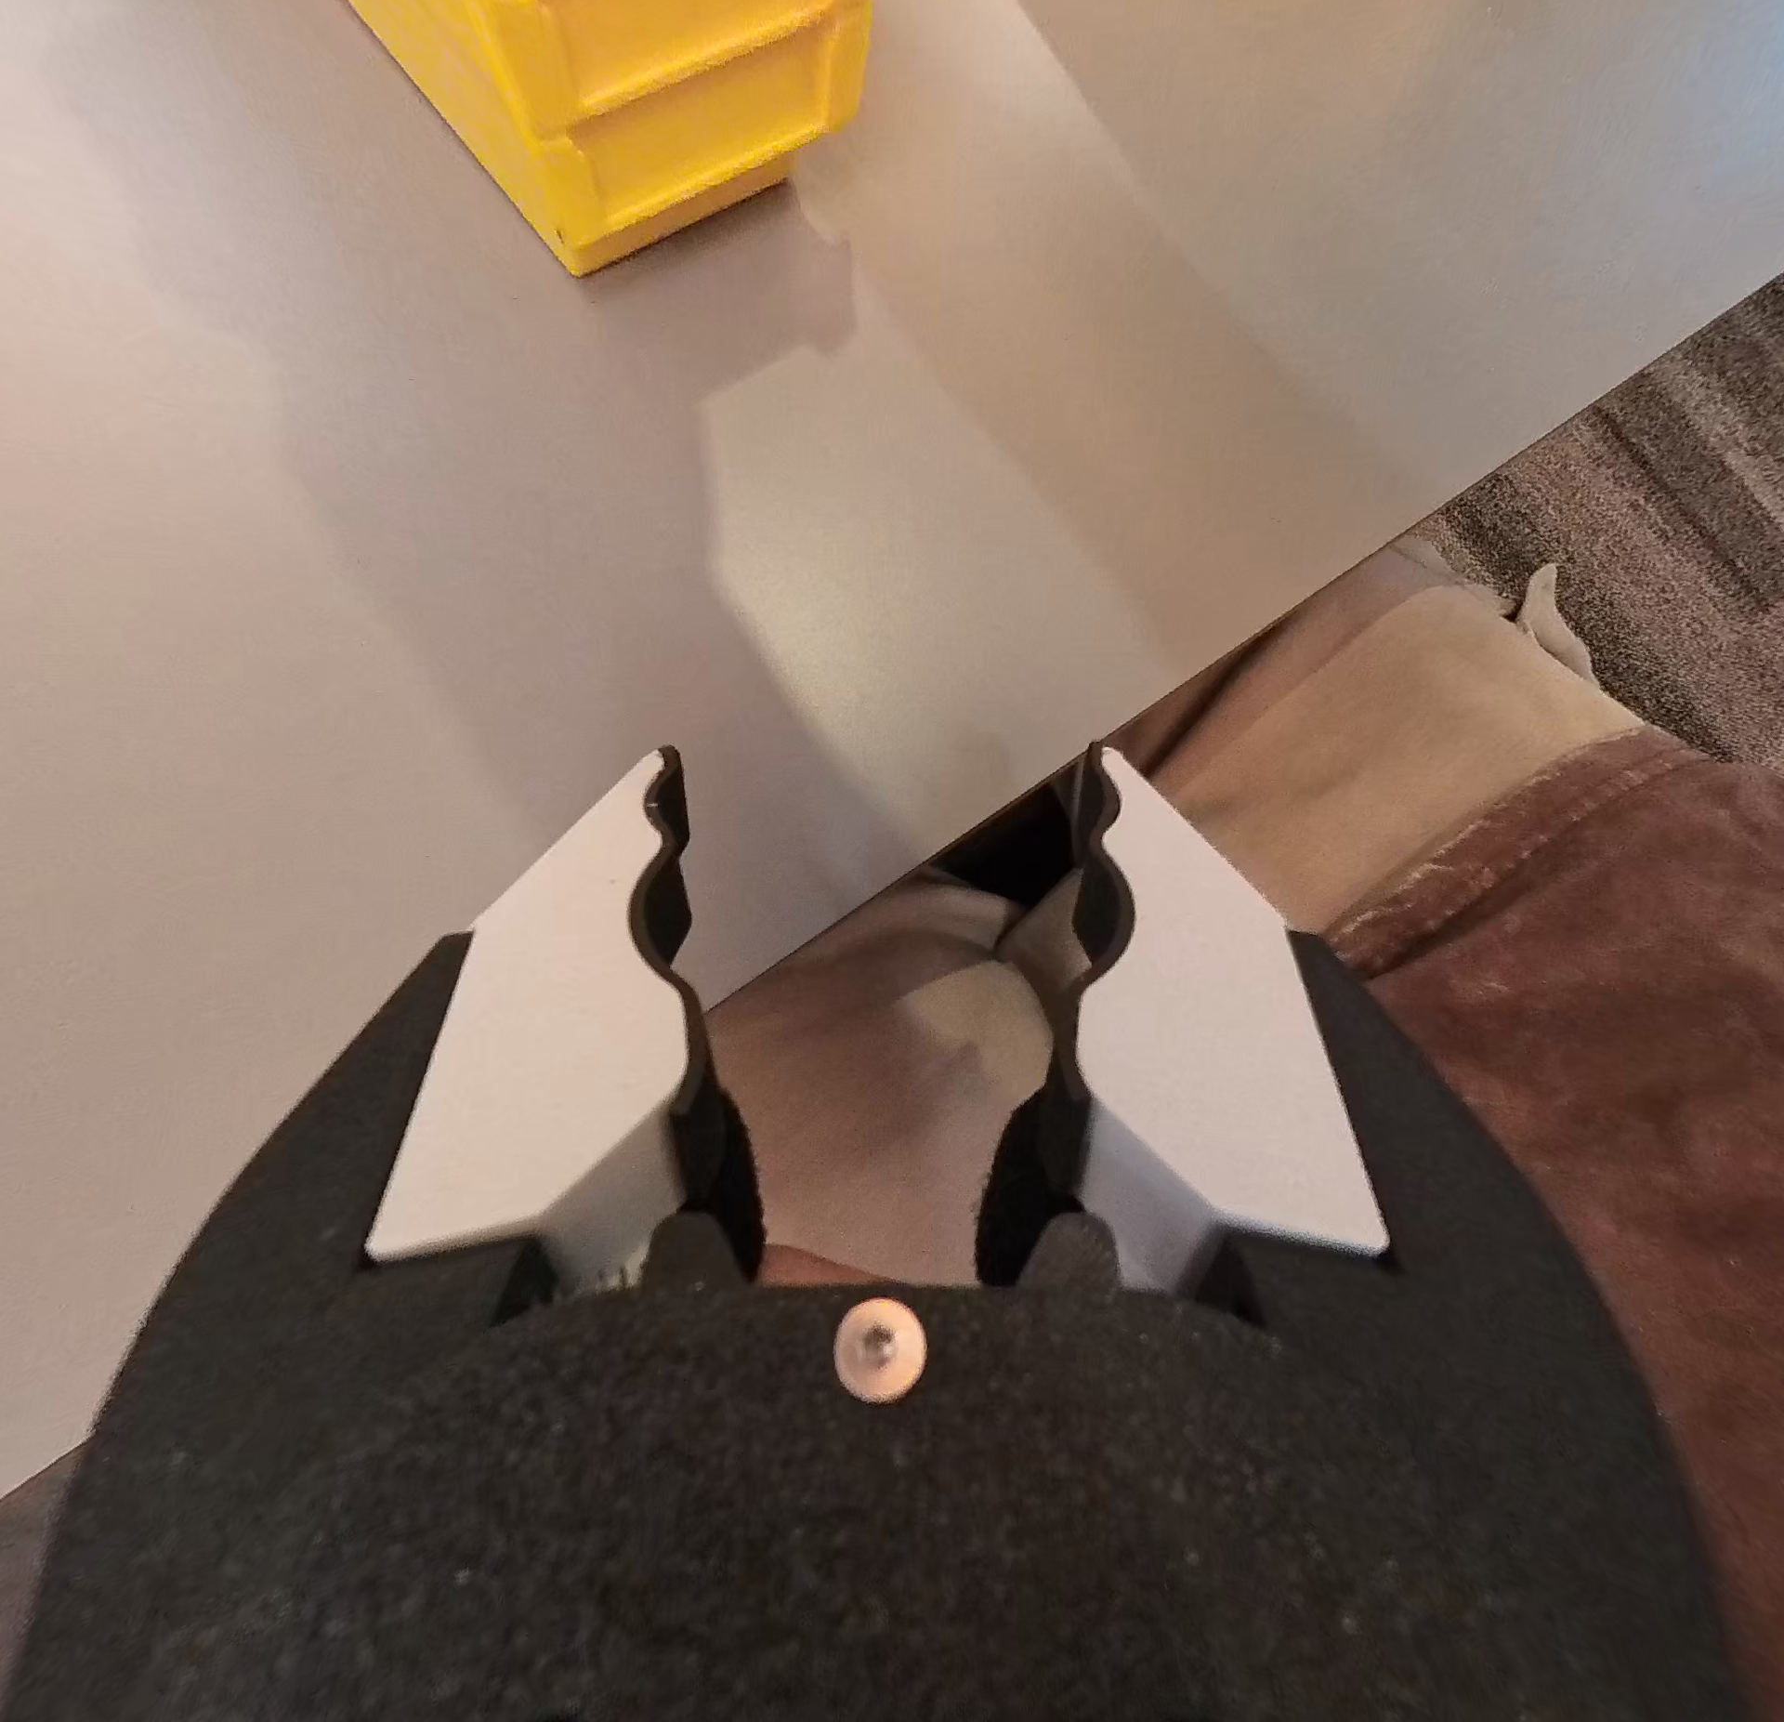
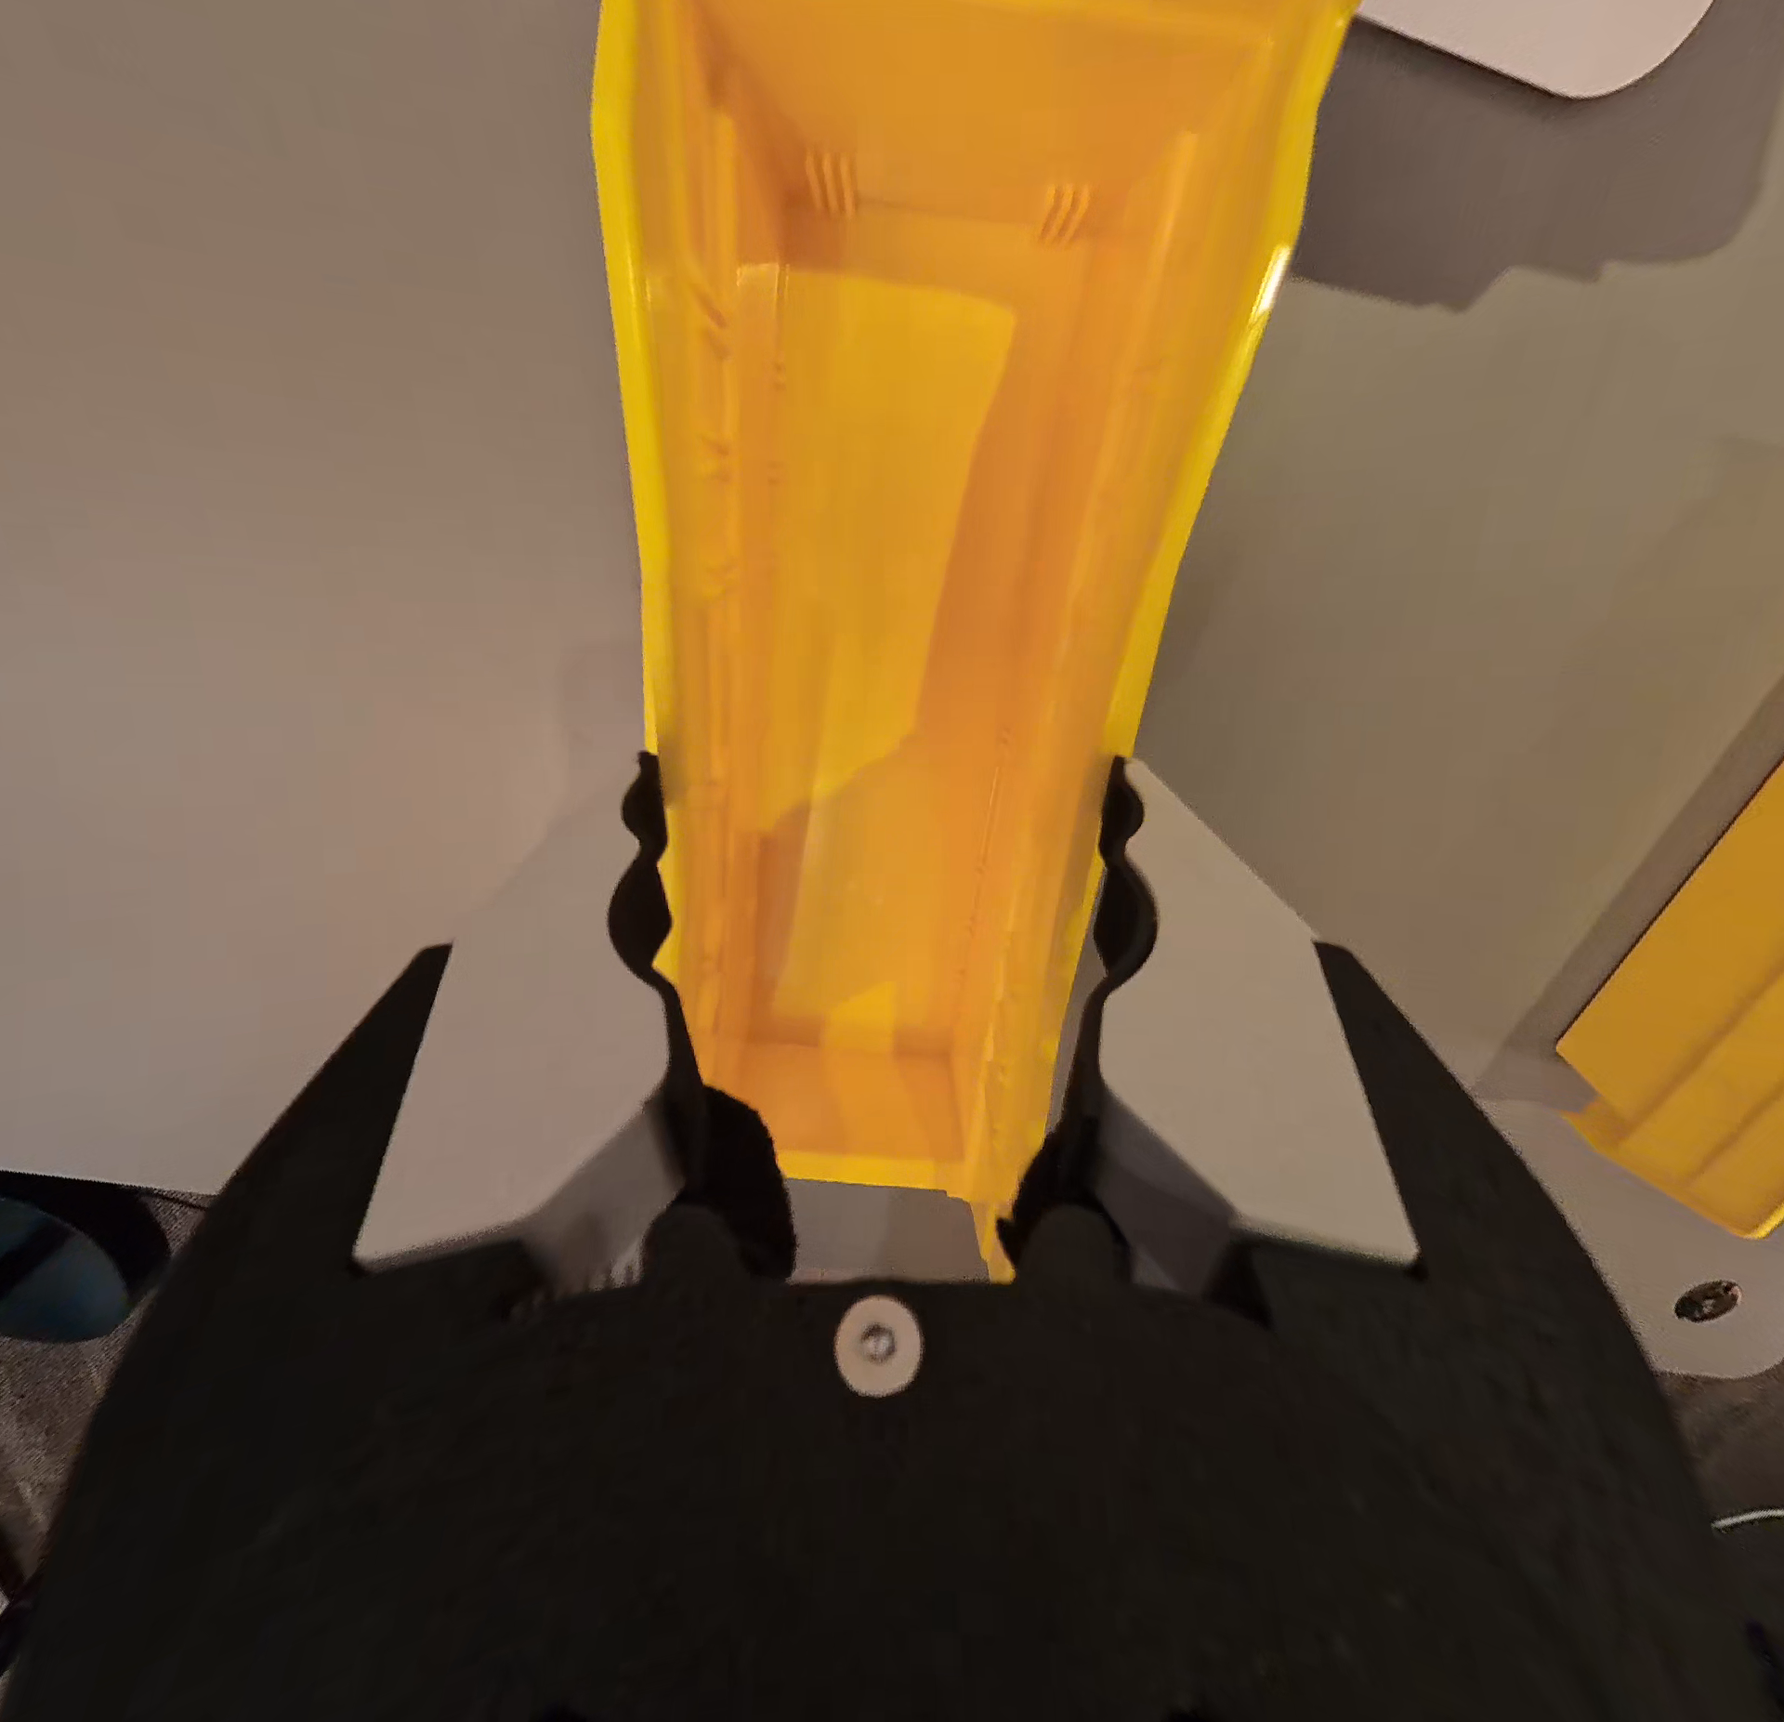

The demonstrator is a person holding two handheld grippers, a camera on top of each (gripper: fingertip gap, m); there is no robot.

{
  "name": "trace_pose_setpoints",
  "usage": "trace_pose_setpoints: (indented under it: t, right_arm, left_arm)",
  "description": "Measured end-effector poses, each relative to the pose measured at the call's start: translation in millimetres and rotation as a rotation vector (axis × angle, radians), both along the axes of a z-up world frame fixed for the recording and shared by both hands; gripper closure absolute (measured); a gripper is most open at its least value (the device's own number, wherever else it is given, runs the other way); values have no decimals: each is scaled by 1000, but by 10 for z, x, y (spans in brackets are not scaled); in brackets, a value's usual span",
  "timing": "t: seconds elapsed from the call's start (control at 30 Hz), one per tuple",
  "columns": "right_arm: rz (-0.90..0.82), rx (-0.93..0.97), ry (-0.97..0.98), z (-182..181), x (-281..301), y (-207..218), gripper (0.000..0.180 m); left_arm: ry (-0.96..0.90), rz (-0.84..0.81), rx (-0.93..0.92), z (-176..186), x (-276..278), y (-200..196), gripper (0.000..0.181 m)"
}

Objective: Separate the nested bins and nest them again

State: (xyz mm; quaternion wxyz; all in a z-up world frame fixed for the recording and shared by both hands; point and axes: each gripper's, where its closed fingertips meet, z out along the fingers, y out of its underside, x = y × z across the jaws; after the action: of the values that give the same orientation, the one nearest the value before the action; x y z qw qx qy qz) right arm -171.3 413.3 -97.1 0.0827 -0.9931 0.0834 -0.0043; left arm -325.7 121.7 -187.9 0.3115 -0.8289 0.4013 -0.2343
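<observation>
We hold one yellow bin (image 2: 898,614) in the right hand-held gripper (image 2: 880,768), long axis running forward; the empty, open left hand-held gripper (image 1: 883,768) hovers at the worktop (image 1: 290,517) edge, the second bin (image 1: 637,83) ahead.

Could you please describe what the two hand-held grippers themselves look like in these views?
Both look alike. The left hand-held gripper has a rough-textured black body, a round silver screw at its centre, and two pale grey wedge-shaped fingers lined with wavy black pads. The right hand-held gripper shows the same black body, silver screw and grey fingers. No cables or sleeves show.
</observation>
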Motion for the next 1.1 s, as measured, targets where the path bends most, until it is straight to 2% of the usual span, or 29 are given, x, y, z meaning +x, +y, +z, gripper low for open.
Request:
trace_pose_setpoints:
  t: [0.43, 0.77, 0.97, 1.1]
  right_arm:
    - [25, -10, 11, 345, 27, -99, 92]
    - [46, 110, -16, 1092, 99, -207, 91]
    - [-2, 149, -47, 1553, 504, -441, 90]
    - [-38, 143, -68, 1566, 911, -609, 89]
  left_arm:
    - [17, -6, 10, -18, 9, -14, 102]
    - [35, -20, 21, -41, 39, -40, 102]
    - [36, -5, 27, -32, -2, -29, 102]
    - [39, -4, 24, -43, -10, -38, 102]
